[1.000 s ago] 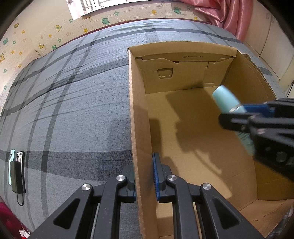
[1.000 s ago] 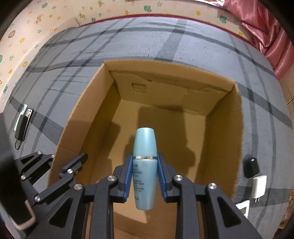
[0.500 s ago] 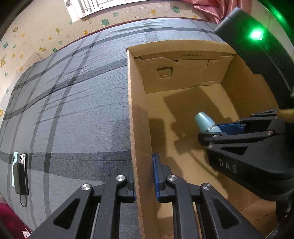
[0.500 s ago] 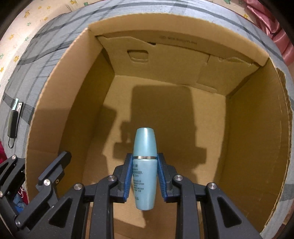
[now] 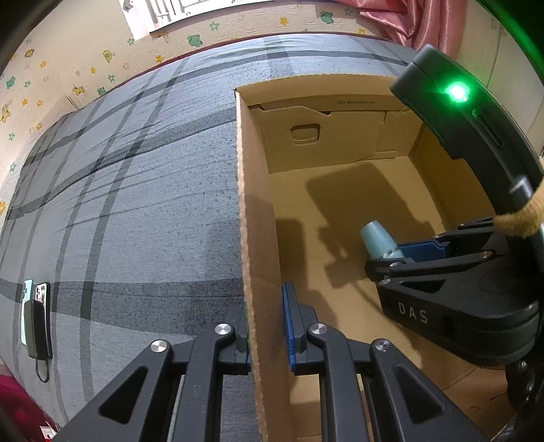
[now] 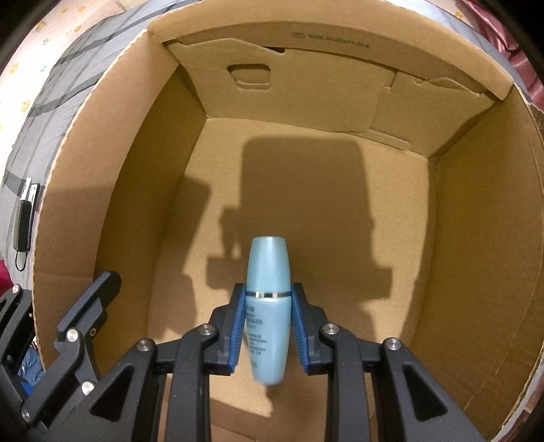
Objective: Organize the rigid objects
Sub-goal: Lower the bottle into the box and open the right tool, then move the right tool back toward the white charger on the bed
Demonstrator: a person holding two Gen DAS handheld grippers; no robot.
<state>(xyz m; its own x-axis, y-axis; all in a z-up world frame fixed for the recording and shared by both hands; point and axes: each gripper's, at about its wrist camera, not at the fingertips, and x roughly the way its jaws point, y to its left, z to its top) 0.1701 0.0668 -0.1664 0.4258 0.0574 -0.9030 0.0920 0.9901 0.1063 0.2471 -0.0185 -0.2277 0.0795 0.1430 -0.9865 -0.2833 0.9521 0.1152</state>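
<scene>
A light blue bottle [image 6: 268, 306] sits between the blue pads of my right gripper [image 6: 268, 319], which is low inside an open cardboard box [image 6: 476, 238]. The pads stand a little wider than before and the bottle's lower end looks blurred. In the left wrist view the bottle's cap [image 5: 377, 234] pokes out of the right gripper [image 5: 401, 258] near the box floor. My left gripper [image 5: 265, 326] is shut on the box's left wall [image 5: 251, 204], one finger outside and one inside.
The box rests on a grey plaid bedspread [image 5: 119, 204]. Phones and a power bank with a cable [image 5: 34, 319] lie at the far left. Wallpapered wall and pink curtain [image 5: 418, 20] lie beyond the bed.
My right gripper has gone down into the box with the bottle, close to the floor. Its pads have parted slightly. The left gripper has stayed clamped on the wall.
</scene>
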